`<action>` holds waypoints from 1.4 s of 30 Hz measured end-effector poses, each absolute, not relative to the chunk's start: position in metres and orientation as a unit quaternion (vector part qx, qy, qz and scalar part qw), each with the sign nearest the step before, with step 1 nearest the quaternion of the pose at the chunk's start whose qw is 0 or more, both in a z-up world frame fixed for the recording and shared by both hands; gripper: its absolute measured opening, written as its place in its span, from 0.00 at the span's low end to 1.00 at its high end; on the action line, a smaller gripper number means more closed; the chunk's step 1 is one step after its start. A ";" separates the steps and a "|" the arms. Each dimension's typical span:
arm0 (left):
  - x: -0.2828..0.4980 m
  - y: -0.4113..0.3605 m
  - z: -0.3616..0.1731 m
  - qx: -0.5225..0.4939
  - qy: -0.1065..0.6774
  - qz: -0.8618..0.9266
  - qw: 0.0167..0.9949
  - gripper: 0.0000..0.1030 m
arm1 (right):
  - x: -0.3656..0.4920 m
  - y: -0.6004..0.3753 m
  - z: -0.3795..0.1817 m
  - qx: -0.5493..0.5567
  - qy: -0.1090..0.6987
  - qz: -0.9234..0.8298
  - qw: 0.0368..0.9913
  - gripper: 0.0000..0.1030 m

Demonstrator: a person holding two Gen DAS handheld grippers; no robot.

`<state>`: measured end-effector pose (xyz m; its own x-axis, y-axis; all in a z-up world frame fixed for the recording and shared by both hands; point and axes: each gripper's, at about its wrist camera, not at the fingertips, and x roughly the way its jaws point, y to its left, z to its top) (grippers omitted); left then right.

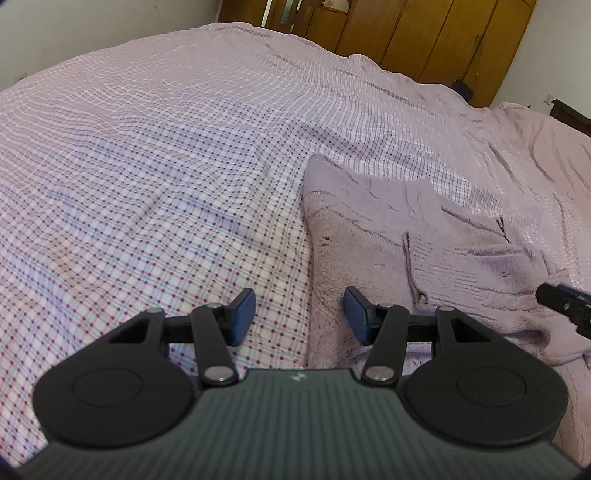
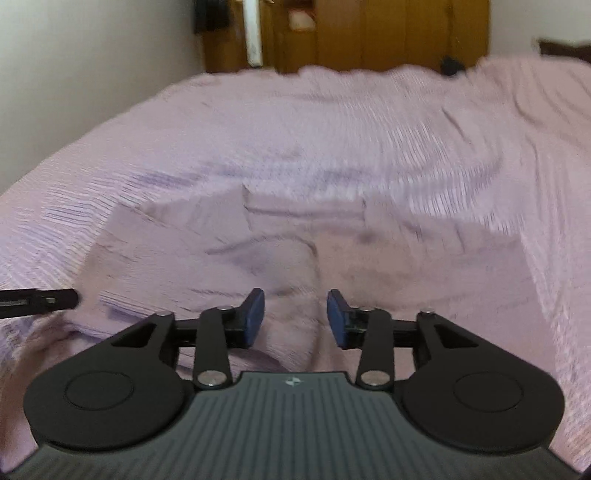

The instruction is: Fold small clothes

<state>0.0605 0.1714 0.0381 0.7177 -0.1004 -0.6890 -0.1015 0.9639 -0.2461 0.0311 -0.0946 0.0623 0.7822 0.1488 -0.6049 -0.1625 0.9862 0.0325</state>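
A fuzzy lilac garment (image 1: 424, 236) lies crumpled on the checked bedsheet (image 1: 147, 184). My left gripper (image 1: 299, 314) is open and empty, its jaws straddling the garment's left edge just above the cloth. In the right wrist view the same garment (image 2: 295, 251) fills the middle, blurred by motion. My right gripper (image 2: 295, 317) is open and empty, low over the garment's near fold. The right gripper's tip shows at the right edge of the left wrist view (image 1: 565, 299); the left gripper's tip shows at the left edge of the right wrist view (image 2: 40, 297).
A pink blanket (image 1: 535, 147) lies bunched at the bed's right side. Wooden wardrobes (image 1: 424, 33) stand behind the bed, with a white wall (image 2: 74, 74) on the left. A dark headboard corner (image 1: 570, 110) shows at far right.
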 end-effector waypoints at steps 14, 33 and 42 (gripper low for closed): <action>0.059 0.172 0.037 -0.128 0.380 -0.004 0.916 0.53 | 0.032 -0.006 0.035 -0.086 0.334 0.193 0.919 0.56; 0.061 0.168 0.035 -0.108 0.381 -0.001 0.918 0.53 | 0.027 -0.115 0.098 0.008 0.216 0.054 0.975 0.07; 0.062 0.166 0.034 -0.097 0.381 0.001 0.919 0.53 | 0.017 -0.191 0.079 0.024 0.224 -0.039 0.973 0.07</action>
